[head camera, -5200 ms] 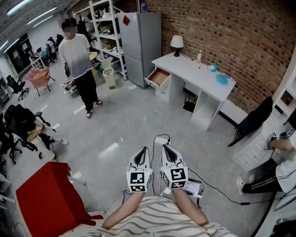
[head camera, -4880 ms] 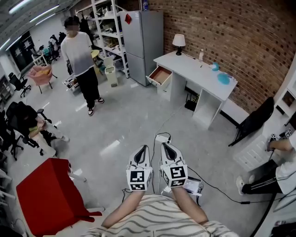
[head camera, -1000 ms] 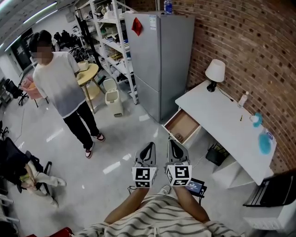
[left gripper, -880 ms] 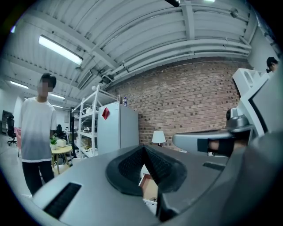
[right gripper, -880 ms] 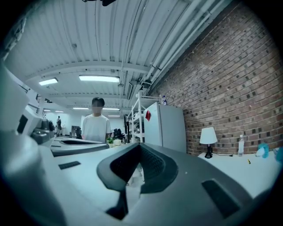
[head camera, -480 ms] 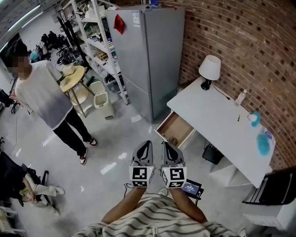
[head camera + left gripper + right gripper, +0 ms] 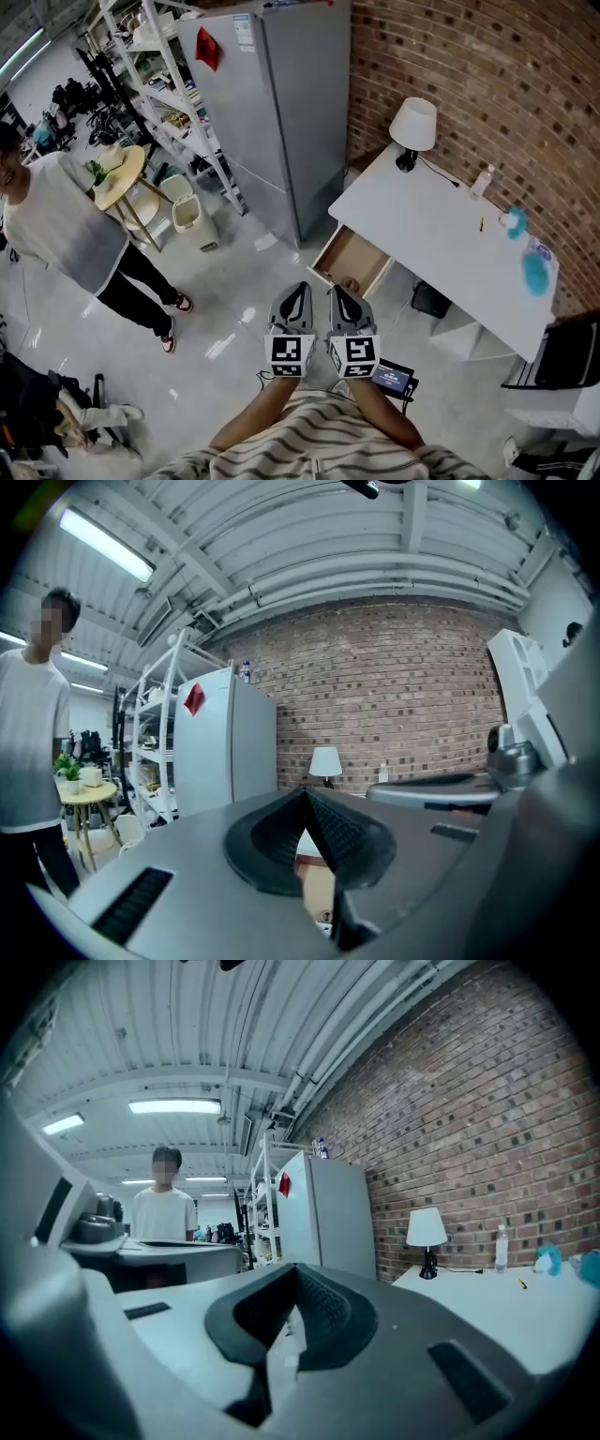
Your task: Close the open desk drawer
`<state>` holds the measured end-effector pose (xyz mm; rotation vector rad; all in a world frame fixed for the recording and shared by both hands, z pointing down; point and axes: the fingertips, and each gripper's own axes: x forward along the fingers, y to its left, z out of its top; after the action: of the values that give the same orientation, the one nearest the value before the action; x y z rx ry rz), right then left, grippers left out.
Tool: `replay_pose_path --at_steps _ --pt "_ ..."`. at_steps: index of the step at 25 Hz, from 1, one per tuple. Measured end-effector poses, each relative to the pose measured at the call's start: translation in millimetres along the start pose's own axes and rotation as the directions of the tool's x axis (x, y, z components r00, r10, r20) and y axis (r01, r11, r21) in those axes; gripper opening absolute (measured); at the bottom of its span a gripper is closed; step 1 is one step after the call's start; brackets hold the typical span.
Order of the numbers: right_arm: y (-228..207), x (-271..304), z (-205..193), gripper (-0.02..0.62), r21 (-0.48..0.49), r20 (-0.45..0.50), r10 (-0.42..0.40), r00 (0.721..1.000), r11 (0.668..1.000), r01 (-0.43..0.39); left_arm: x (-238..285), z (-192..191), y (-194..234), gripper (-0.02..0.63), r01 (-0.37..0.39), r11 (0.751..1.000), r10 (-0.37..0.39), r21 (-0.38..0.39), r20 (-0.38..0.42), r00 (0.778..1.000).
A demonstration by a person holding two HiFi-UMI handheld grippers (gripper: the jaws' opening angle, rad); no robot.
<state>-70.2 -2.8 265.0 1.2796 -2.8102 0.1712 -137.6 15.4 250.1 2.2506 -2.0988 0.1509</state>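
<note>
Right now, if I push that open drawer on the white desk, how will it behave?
The open wood-bottomed drawer looks rigid and nearly empty, so it should slide in lightly. The small round object inside may shift or roll.

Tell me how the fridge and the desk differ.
The fridge is grey and tall; the desk is white and low. The fridge's doors are shut; the desk's drawer stands pulled open. Both stand against the brick wall.
</note>
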Motion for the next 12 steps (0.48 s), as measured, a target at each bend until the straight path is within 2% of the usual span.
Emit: replay_pose_path --at_steps 12 --pt "-10.5 111.5 -5.3 0.011 0.044 -0.005 -0.160 0.987 0.986 0.160 99.7 1.7 74.1 0.008 0.161 0.987 -0.161 0.022 -0.004 0.987"
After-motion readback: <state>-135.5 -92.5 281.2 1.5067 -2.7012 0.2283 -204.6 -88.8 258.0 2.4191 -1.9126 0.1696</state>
